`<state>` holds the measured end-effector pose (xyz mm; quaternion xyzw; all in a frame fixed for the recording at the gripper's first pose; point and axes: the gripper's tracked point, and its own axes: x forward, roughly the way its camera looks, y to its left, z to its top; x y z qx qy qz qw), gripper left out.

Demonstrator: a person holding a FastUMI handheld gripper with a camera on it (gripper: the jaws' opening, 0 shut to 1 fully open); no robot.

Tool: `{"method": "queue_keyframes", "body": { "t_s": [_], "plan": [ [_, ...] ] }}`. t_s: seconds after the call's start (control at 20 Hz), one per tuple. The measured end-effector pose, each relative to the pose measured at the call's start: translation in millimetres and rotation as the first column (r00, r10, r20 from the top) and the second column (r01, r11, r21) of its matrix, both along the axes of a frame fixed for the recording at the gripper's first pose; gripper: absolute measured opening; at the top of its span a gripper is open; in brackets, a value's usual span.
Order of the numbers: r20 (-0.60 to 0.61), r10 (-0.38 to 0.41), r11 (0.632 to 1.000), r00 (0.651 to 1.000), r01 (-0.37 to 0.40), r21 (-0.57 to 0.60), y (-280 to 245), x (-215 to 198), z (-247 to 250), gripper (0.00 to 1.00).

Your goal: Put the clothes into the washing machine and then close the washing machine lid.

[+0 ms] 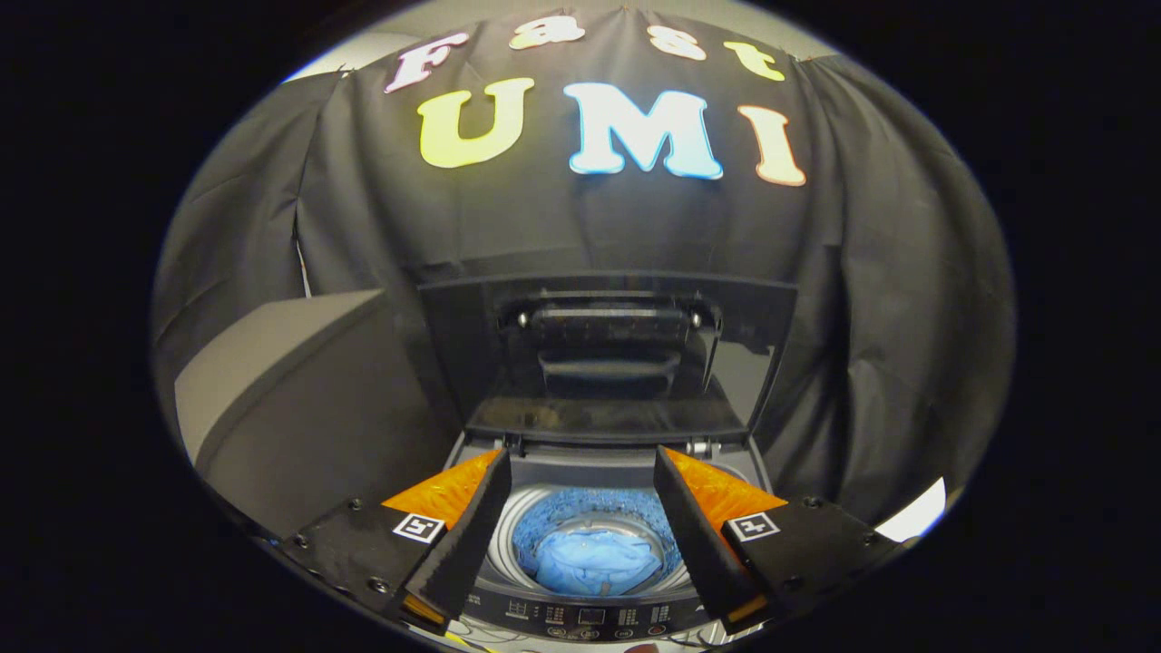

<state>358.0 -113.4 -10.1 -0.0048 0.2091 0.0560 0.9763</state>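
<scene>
The washing machine (594, 544) sits below the gripper, its lid (606, 354) raised upright at twelve o'clock just beyond the fingertips, its long edge running nine to three. The next step, I judge, is reaching over that top edge to pull it down. The blue clothes (594, 560) already lie in the drum, at six o'clock between the fingers. The gripper (580, 472) is spread wide — holding and touching nothing.

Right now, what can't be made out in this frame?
- Drum depth, gripper view: the blue garment covers its bottom.
- Control panel markings: too small, partly cut off.
- Lid surface: dark, glare only.
- Machine sides: behind the open gripper fingers.
</scene>
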Motion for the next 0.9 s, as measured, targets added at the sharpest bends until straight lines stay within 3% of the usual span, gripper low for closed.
{"method": "queue_keyframes", "body": {
  "t_s": [0.35,0.9],
  "plan": [
    [0.162,-0.022,1.0,0.987,0.021,0.009,0,30,70,0.97],
    [0.219,-0.046,0.999,0.975,0.044,0.012,9,109,102,0.97]
  ]
}}
